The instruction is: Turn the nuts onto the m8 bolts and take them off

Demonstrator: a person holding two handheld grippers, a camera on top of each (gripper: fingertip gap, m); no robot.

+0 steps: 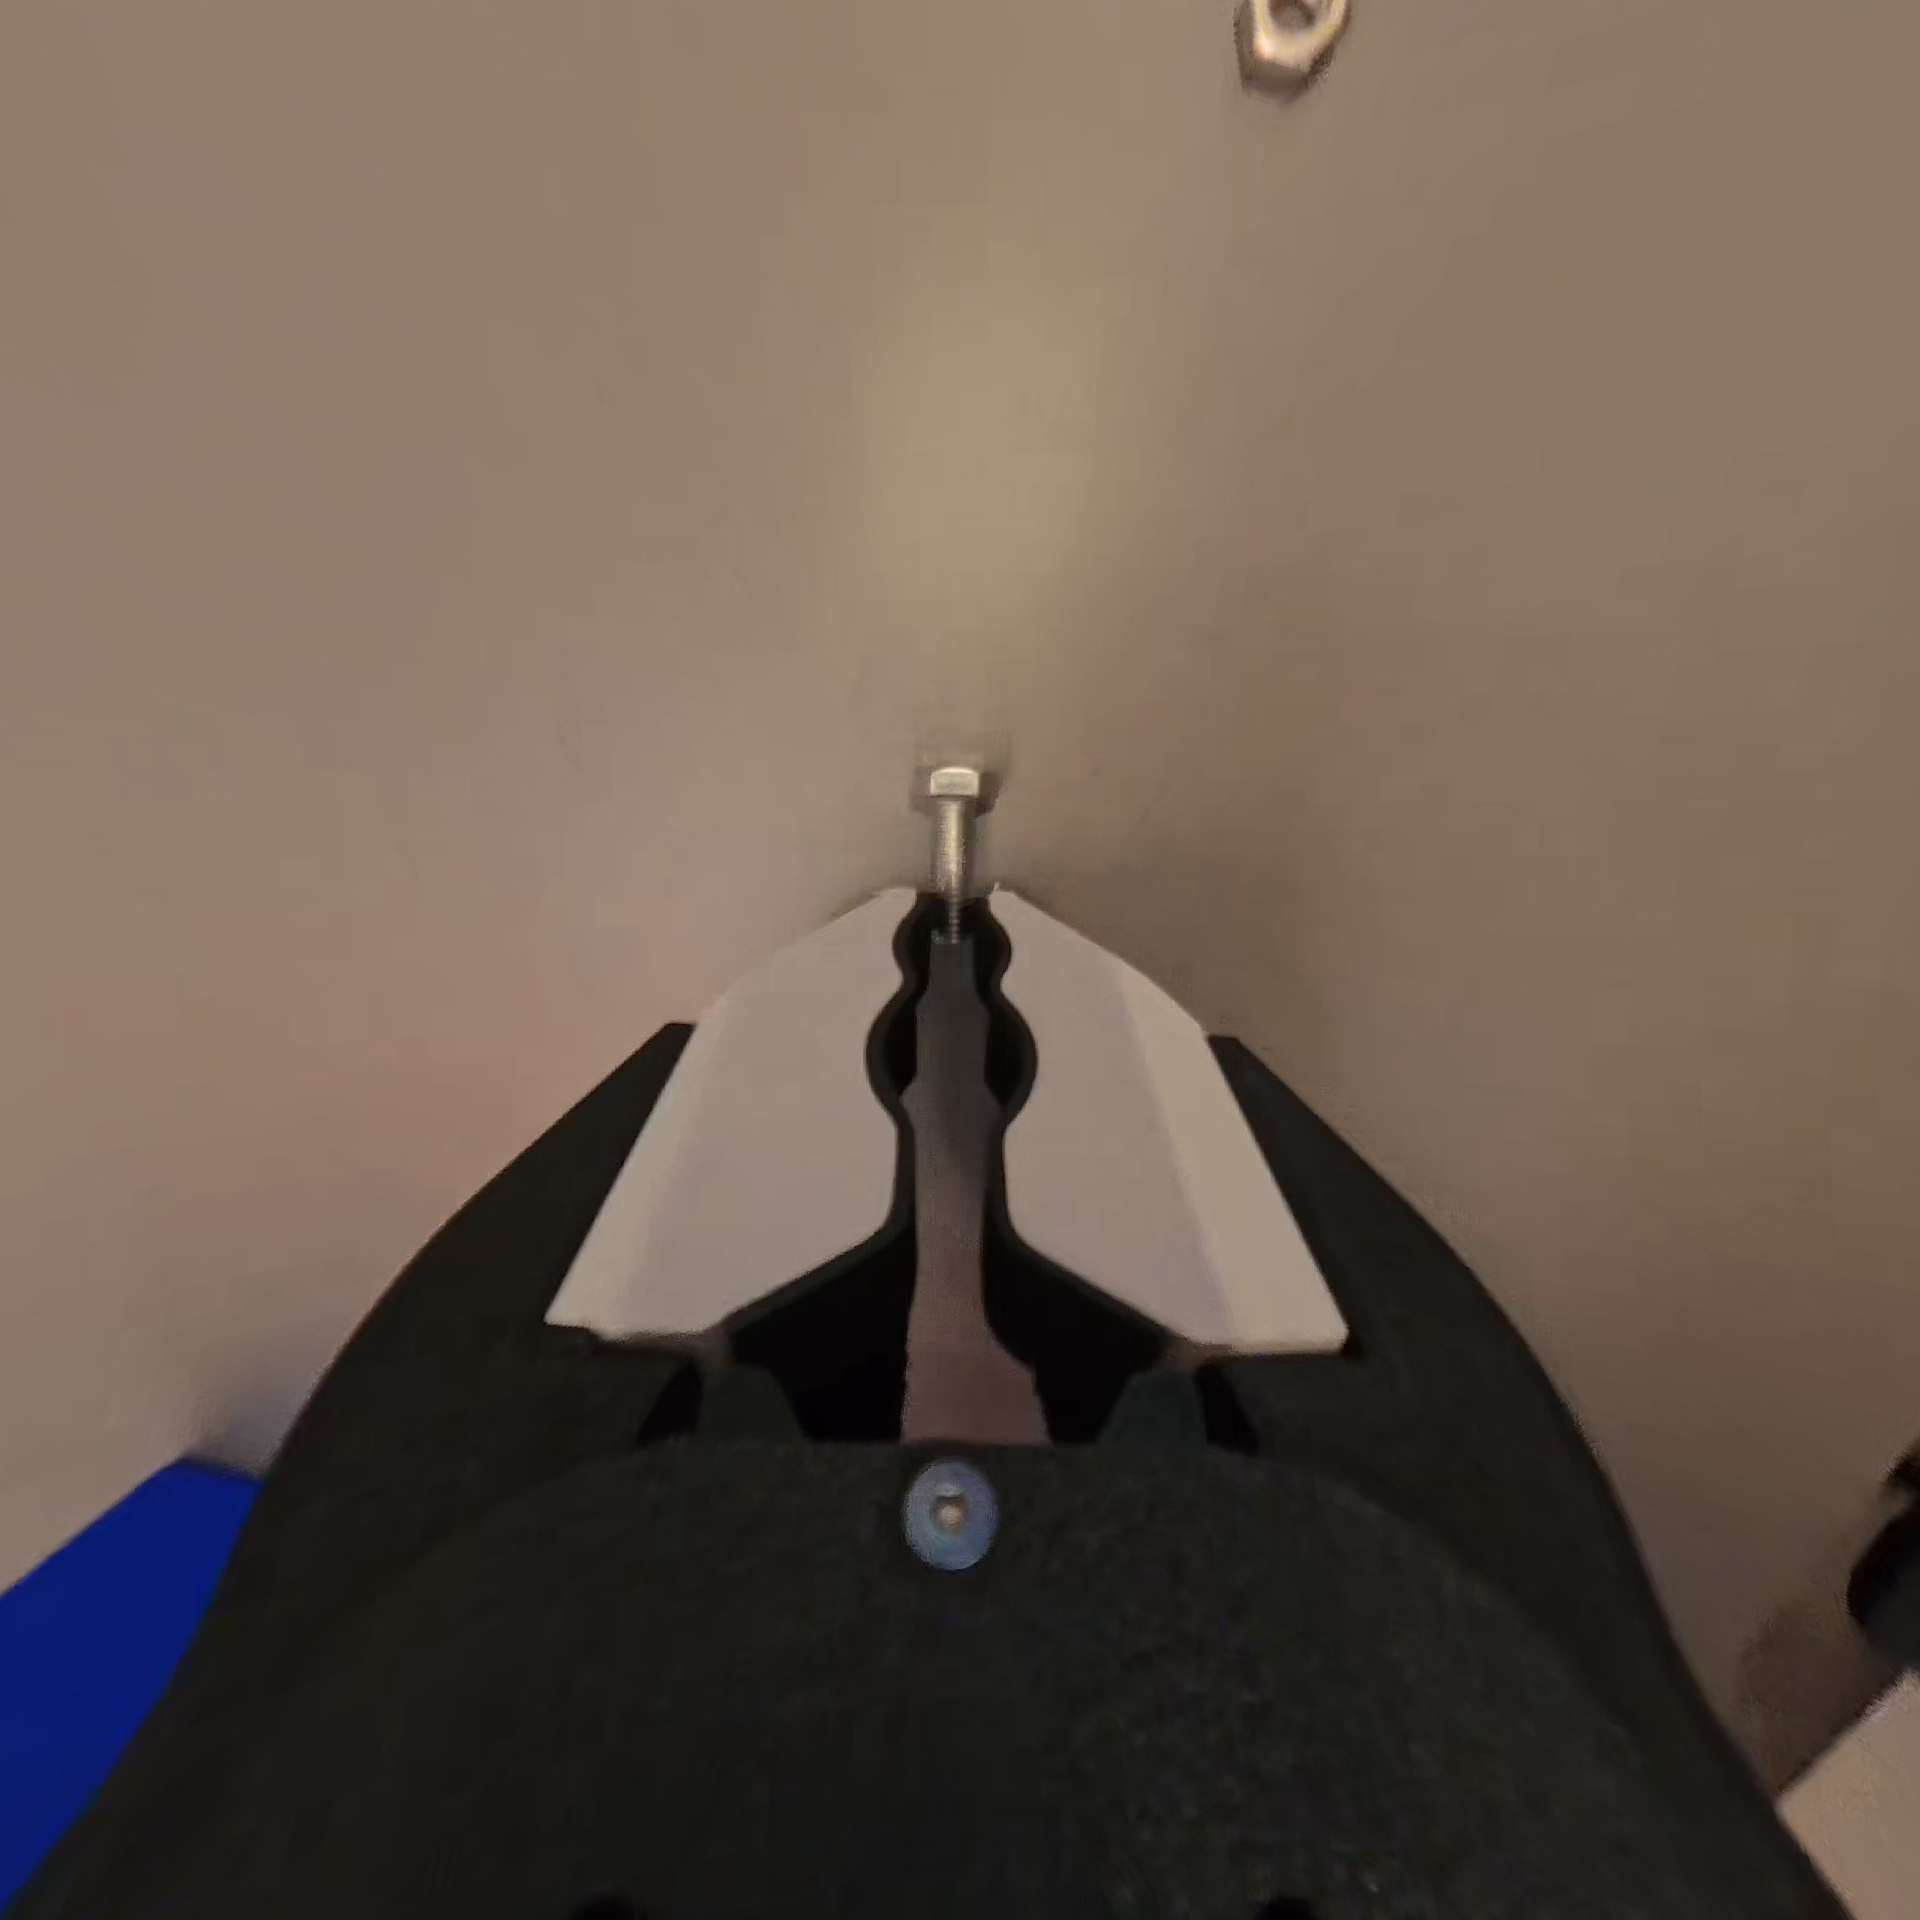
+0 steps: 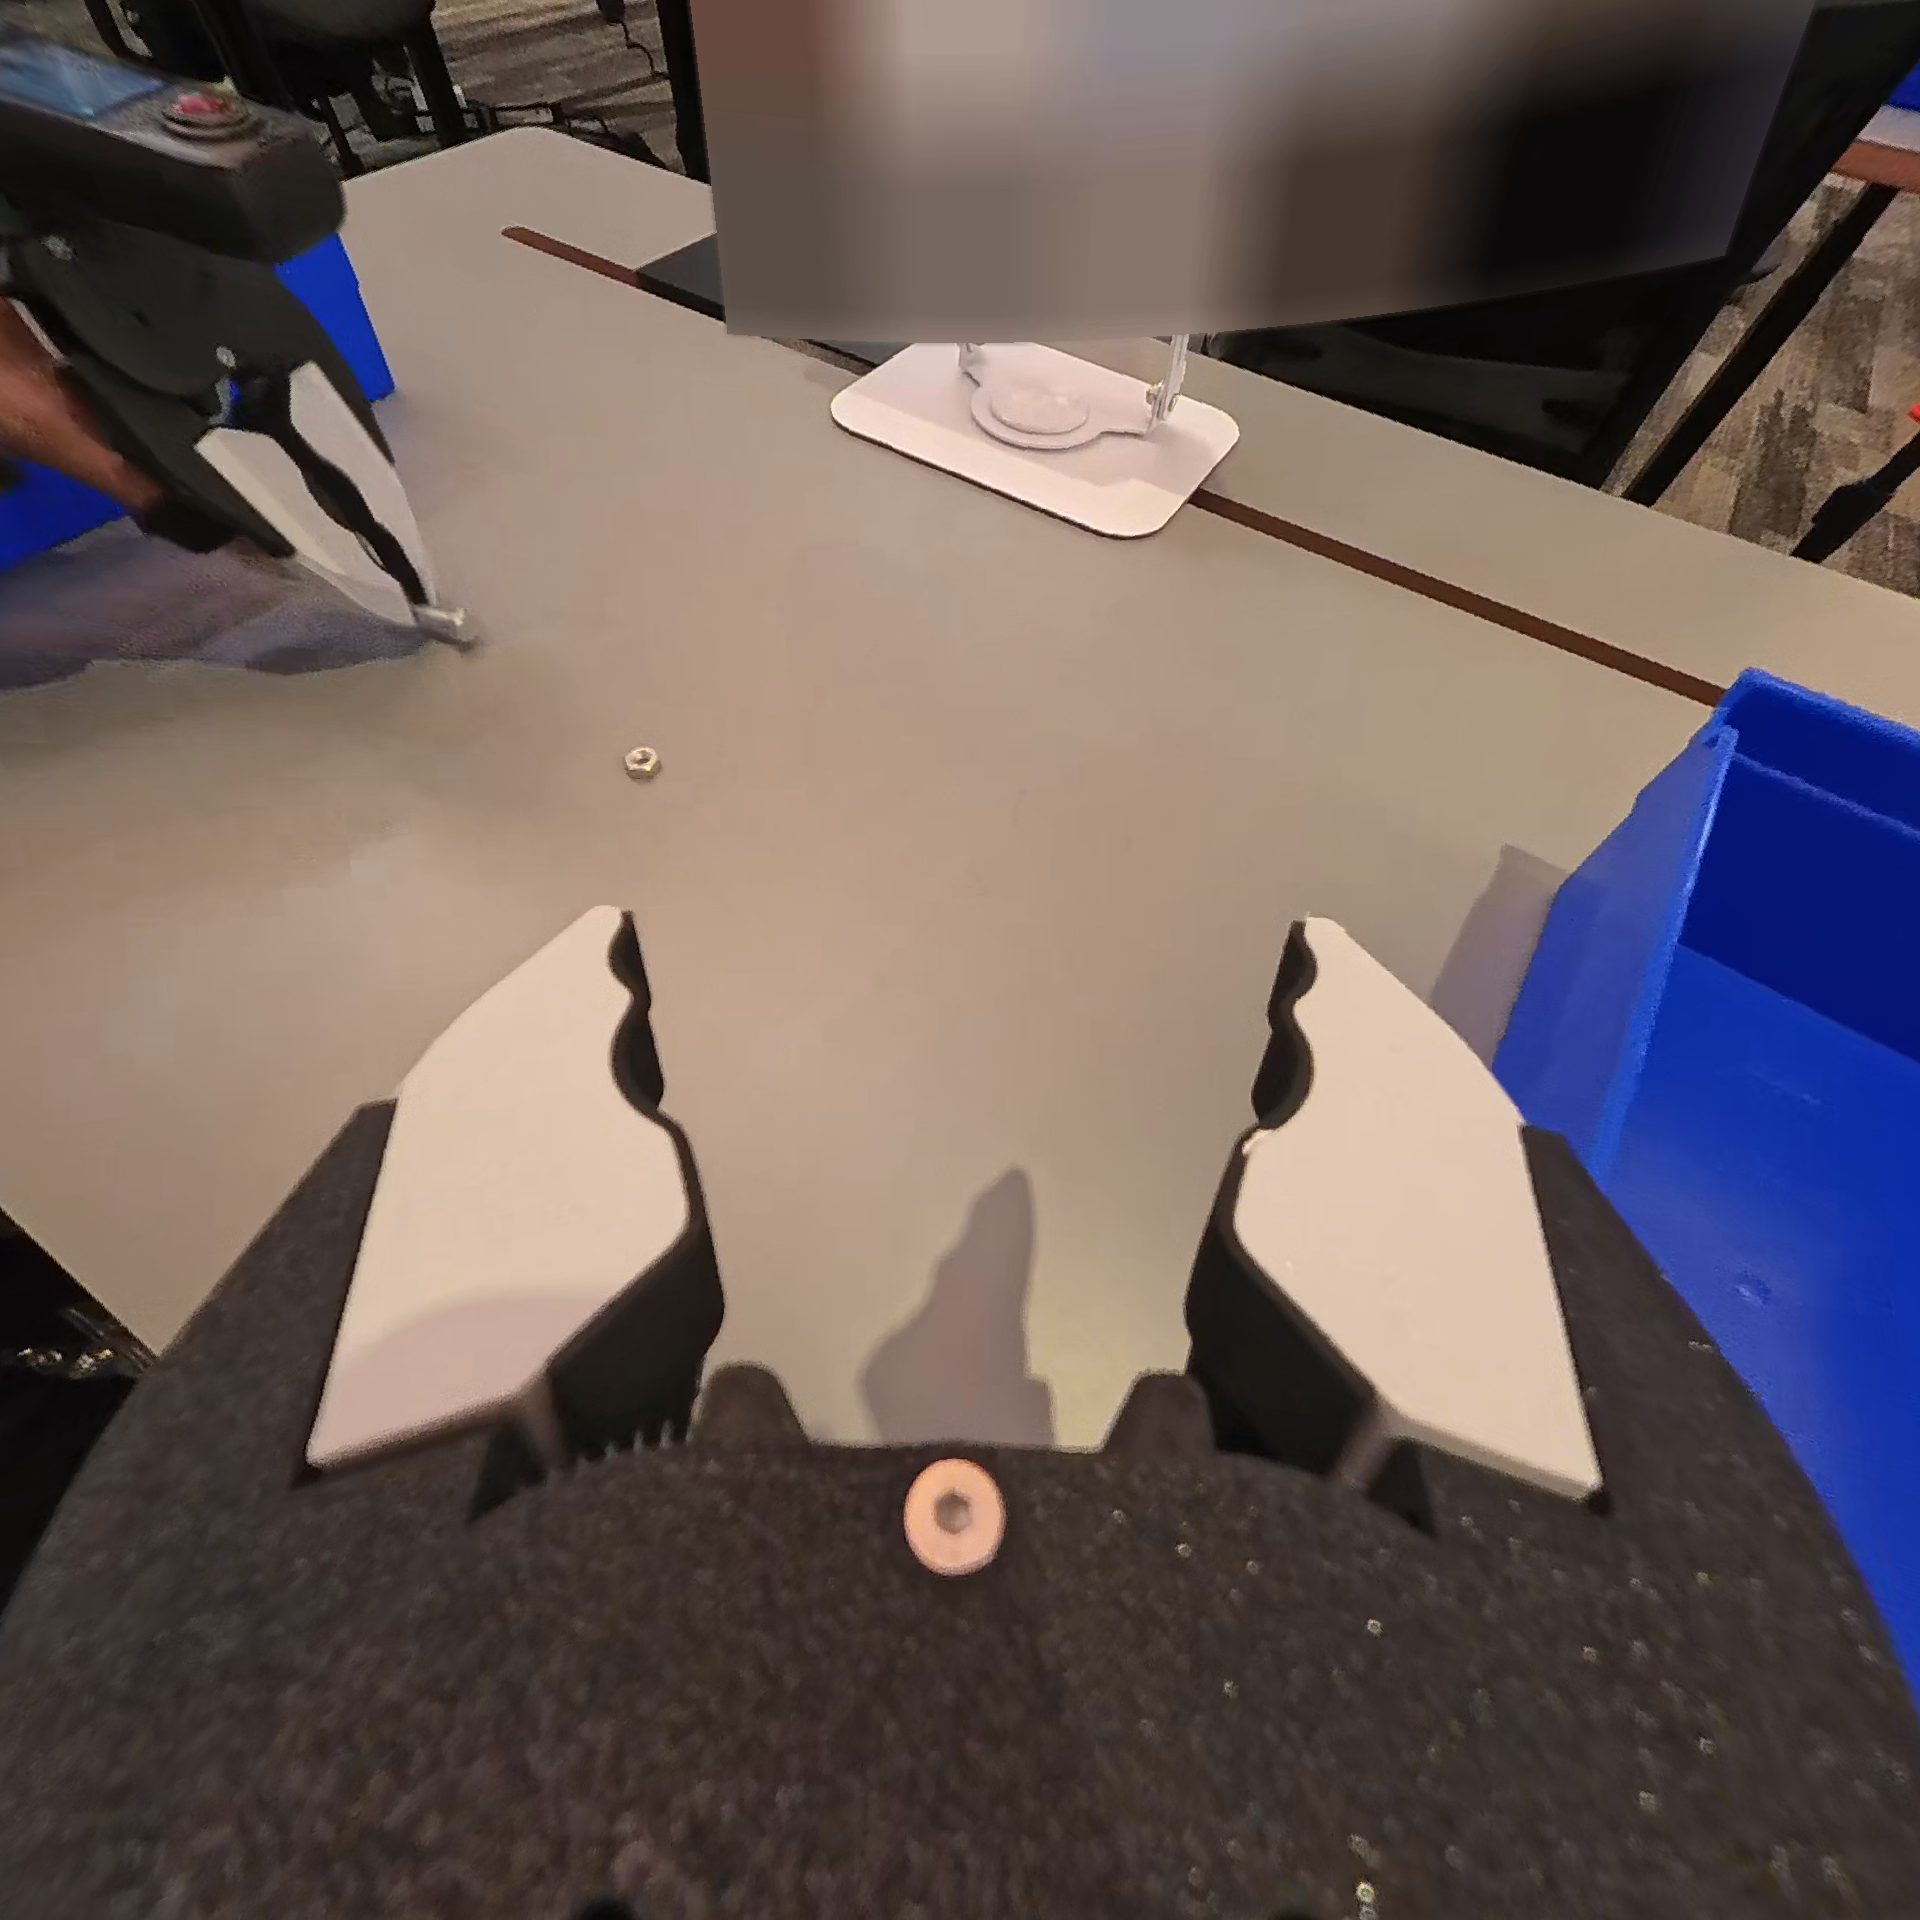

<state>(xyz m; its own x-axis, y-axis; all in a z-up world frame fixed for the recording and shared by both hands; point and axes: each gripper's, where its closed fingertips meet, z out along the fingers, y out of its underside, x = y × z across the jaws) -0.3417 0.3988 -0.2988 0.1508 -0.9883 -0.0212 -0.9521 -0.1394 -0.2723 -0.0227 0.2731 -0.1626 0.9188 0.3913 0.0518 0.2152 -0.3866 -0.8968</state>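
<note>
1. The bolt point(image 1: 950, 842) sits at the centre of the left wrist view, silver, with its head pointing away from the camera and its threaded end tucked between the tips of the left gripper point(image 1: 950, 906)
2. The left gripper is closed on the bolt: its two white fingers point(image 1: 790, 1091) stand almost together, and the shank enters the narrow slot at their tips
3. In the right wrist view the same gripper shows at the upper left, tilted down toward the table point(image 2: 935, 644), with the bolt head point(image 2: 449, 621) poking out below its tips at the table surface; whether the head touches the table I cannot tell
4. A hand point(image 2: 42, 405) holds that gripper at the left edge of the right wrist view
5. One nut point(image 2: 644, 764) lies loose on the table, left of centre in the right wrist view, apart from the bolt; it also shows at the top right of the left wrist view
6. The right gripper point(image 2: 961, 935) fills the lower half of its view with jaws wide apart and only bare table between them
7. A blue bin point(image 2: 1766, 987) stands at the right edge, just beside the right finger
8. A white stand base point(image 2: 1039, 436) rests on the table at upper centre, and another blue bin point(image 2: 343, 301) sits behind the left gripper at upper left
</note>
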